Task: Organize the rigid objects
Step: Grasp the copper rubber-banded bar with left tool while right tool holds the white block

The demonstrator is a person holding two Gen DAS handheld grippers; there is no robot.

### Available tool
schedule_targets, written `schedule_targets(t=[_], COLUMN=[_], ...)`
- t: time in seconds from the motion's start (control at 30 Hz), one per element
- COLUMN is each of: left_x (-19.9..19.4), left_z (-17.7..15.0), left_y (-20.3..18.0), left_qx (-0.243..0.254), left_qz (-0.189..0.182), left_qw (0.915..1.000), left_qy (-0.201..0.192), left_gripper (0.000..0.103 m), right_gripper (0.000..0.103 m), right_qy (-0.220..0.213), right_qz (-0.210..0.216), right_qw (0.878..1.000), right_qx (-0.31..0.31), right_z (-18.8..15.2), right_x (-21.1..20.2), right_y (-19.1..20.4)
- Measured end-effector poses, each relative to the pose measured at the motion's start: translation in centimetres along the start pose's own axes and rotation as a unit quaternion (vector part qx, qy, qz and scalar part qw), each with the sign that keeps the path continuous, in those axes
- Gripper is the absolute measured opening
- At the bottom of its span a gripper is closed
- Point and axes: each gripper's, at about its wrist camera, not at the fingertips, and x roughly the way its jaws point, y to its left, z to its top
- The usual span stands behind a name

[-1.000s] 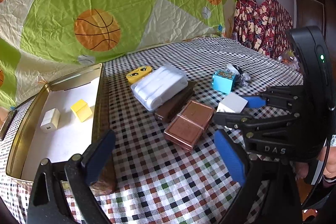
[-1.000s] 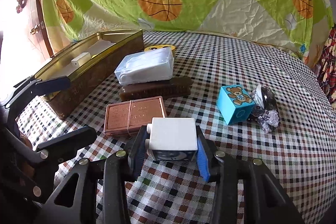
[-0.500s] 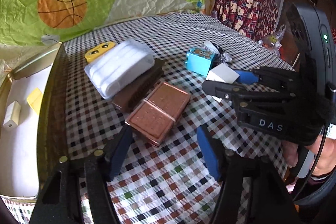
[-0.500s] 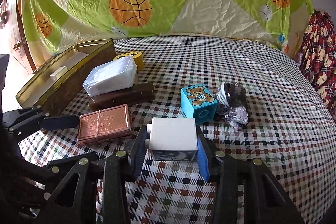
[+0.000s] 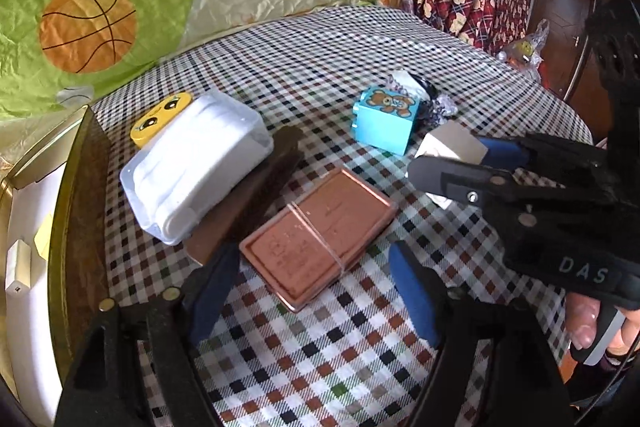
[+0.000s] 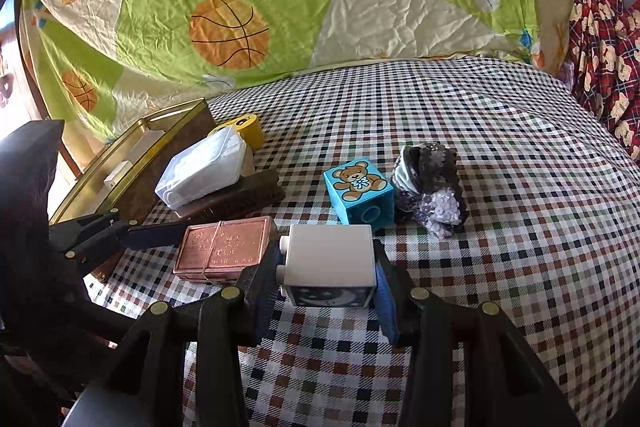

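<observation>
A flat copper-coloured tin [image 5: 320, 235] with a rubber band around it lies on the checked cloth. My left gripper [image 5: 312, 291] hovers over its near corner. The jaws are opening, the tin's corner sits between the blue pads, and neither pad touches it. In the right wrist view one left finger [image 6: 152, 233] reaches in beside the tin [image 6: 224, 247]. My right gripper [image 6: 328, 283] is shut on a white block [image 6: 328, 255] with a dark picture on its front, held just above the cloth. The left wrist view shows that block [image 5: 448, 143] at the right.
An open gold tin box [image 5: 72, 187] at the left holds a white charger [image 5: 18, 263] and a yellow block. A clear plastic box [image 5: 196, 171] rests on a brown bar [image 5: 256, 195], with a yellow face block [image 5: 160, 115] behind. A blue teddy cube [image 6: 360, 191] and a sequined bundle [image 6: 432, 191] lie mid-table.
My left gripper has swung right from the gold box to the copper tin; its jaws narrowed, then widened again. The right gripper drifted a little, still holding the white block.
</observation>
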Motion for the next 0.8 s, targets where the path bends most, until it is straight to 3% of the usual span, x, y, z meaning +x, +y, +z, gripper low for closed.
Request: schedule_targets(t=[0.13, 0.3, 0.4, 0.5, 0.6, 0.63, 0.8], left_x=[0.5, 1.1, 1.1, 0.8, 0.4, 0.4, 0.1], left_z=[0.6, 1.4, 1.4, 1.4, 1.2, 1.2, 0.9], left_y=[-0.6, -1.5, -1.1, -0.4, -0.3, -0.3, -0.5], left_qx=[0.009, 0.019, 0.011, -0.008, -0.012, -0.011, -0.005], left_qz=[0.009, 0.017, 0.011, -0.007, -0.012, -0.014, -0.024], left_qw=[0.9999, 0.9997, 0.9999, 0.9999, 0.9997, 0.9997, 0.9996], left_qy=[0.0, -0.001, -0.002, -0.01, -0.019, -0.018, -0.016], left_gripper=[0.093, 0.094, 0.083, 0.082, 0.052, 0.049, 0.045], right_gripper=[0.045, 0.045, 0.045, 0.045, 0.045, 0.045, 0.045], right_qy=[-0.009, -0.02, -0.02, -0.019, -0.021, -0.02, -0.019], right_qz=[-0.005, -0.009, -0.009, -0.009, -0.009, -0.009, -0.011], right_qw=[1.0, 1.0, 1.0, 1.0, 1.0, 1.0, 1.0], right_qx=[0.009, 0.016, 0.01, 0.008, 0.008, 0.007, 0.004], right_z=[0.0, 0.0, 0.0, 0.0, -0.1, -0.1, -0.1], right_x=[-0.3, -0.5, -0.6, -0.5, -0.6, -0.5, -0.6], right_y=[-0.3, -0.5, -0.3, -0.1, -0.1, -0.1, -0.1])
